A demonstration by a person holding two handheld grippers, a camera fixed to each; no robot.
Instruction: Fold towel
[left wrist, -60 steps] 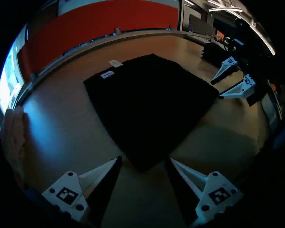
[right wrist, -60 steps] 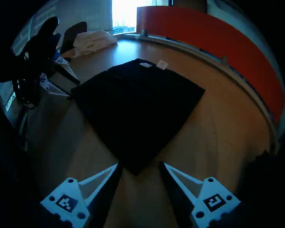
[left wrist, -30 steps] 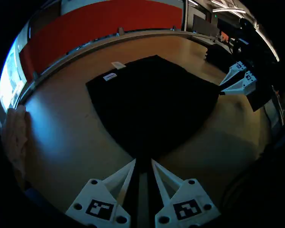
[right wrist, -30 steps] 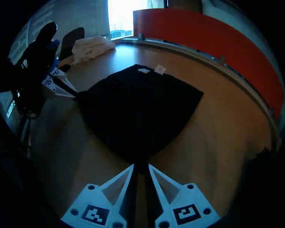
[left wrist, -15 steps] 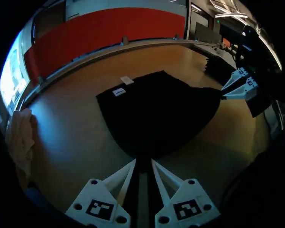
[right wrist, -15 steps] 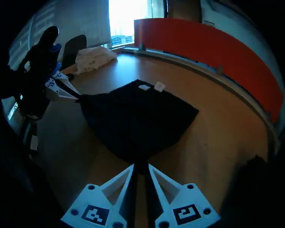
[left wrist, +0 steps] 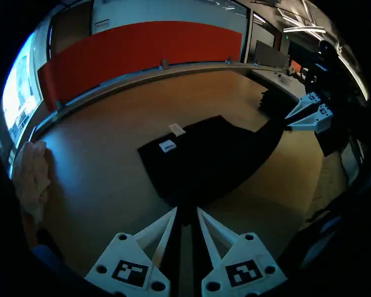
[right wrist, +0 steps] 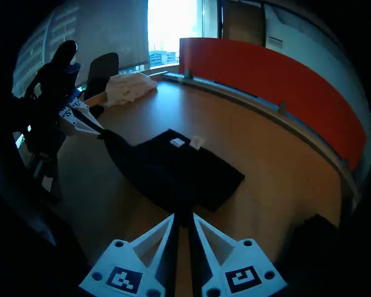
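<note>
Left gripper view — left gripper (left wrist: 186, 218) clamps a towel (left wrist: 210, 156) corner between closed fingers (left wrist: 158, 235); right gripper (right wrist: 184, 220) likewise.

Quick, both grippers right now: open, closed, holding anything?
Left gripper: closed on a corner of the black towel.
Right gripper: closed on another corner of it.

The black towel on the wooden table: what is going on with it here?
A person is folding the black cloth towel with two tools. The left hand-held gripper and the right hand-held gripper are each shut on one near corner, holding that edge up above the wooden table. The far part, with its white labels, lies flat.
</note>
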